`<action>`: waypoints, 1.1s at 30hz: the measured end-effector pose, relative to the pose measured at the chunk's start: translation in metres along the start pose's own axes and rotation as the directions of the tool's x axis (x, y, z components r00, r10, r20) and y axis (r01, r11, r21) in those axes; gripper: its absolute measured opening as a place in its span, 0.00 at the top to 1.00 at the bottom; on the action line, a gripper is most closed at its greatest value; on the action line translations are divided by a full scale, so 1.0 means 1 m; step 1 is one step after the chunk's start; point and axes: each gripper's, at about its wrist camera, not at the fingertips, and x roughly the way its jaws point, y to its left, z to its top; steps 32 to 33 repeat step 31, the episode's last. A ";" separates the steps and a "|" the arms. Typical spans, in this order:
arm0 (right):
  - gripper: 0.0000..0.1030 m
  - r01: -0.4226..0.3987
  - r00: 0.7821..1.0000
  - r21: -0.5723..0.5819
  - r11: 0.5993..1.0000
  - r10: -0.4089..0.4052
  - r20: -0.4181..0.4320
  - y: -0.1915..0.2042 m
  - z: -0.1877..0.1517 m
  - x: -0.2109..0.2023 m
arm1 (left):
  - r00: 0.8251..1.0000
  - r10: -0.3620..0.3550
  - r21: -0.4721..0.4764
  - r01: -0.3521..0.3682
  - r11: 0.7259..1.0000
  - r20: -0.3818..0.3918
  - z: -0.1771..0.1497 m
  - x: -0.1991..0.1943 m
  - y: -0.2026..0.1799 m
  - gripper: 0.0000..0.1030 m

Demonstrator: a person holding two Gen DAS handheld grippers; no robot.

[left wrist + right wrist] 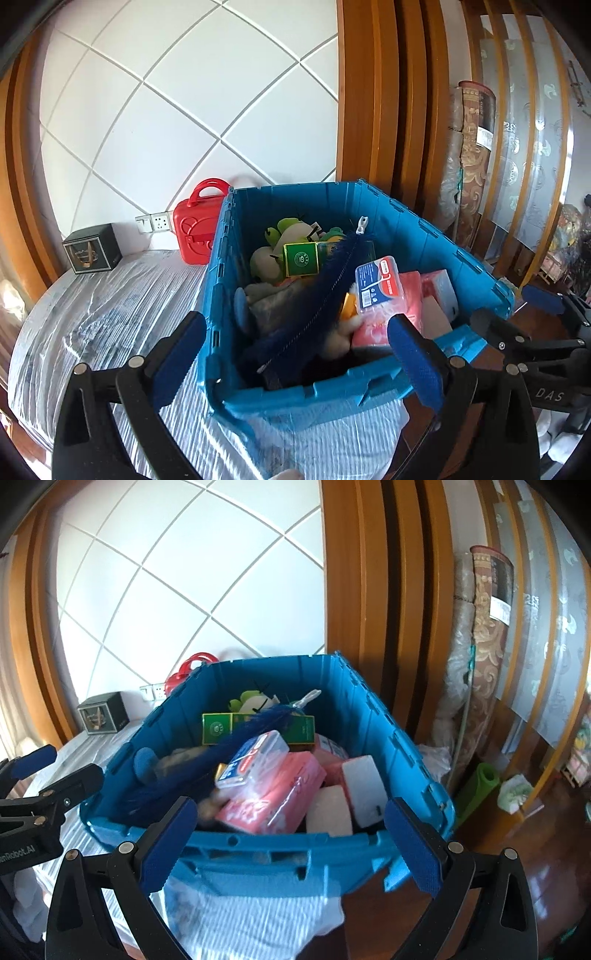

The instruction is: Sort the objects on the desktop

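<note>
1. Much of the load inside the open blue plastic storage crate is hidden: soft things at the bottom lie in shadow under the upper items and cannot be told apart. The red plastic carry case with a loop handle is half covered by the crate's far-left corner; in the right wrist view only its handle shows.
2. The crate stands on a tabletop covered in crinkled clear film, at the middle of both views. Its near rim is blurred.
3. On top of the load lies a dark blue fuzzy zipped pencil pouch. Its long axis runs from 7 o'clock up to 1 o'clock in the left wrist view, white zip pull at the far end.
4. Just right of it, a clear plastic box with a red and blue label rests on a pink plastic-wrapped pack. Behind, towards 12 o'clock, sit a green carton and a green and white plush toy.
5. The left tongs stand wide apart, nothing between the blue pads, the crate's near-left corner seen through the gap.
6. The right tongs likewise gape empty before the crate's near wall.
7. A small dark cube-shaped box sits at 10 o'clock on the tabletop.
</note>
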 end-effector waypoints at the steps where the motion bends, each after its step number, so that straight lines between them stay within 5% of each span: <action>1: 0.00 0.006 1.000 0.002 1.000 -0.006 0.002 0.001 -0.002 -0.004 | 1.000 -0.006 -0.003 0.006 1.000 0.001 -0.001 -0.002 0.001 0.03; 33: 0.00 0.028 1.000 0.021 0.999 -0.028 -0.003 -0.001 -0.011 -0.017 | 1.000 -0.027 0.011 0.027 1.000 -0.005 -0.004 -0.009 -0.001 0.03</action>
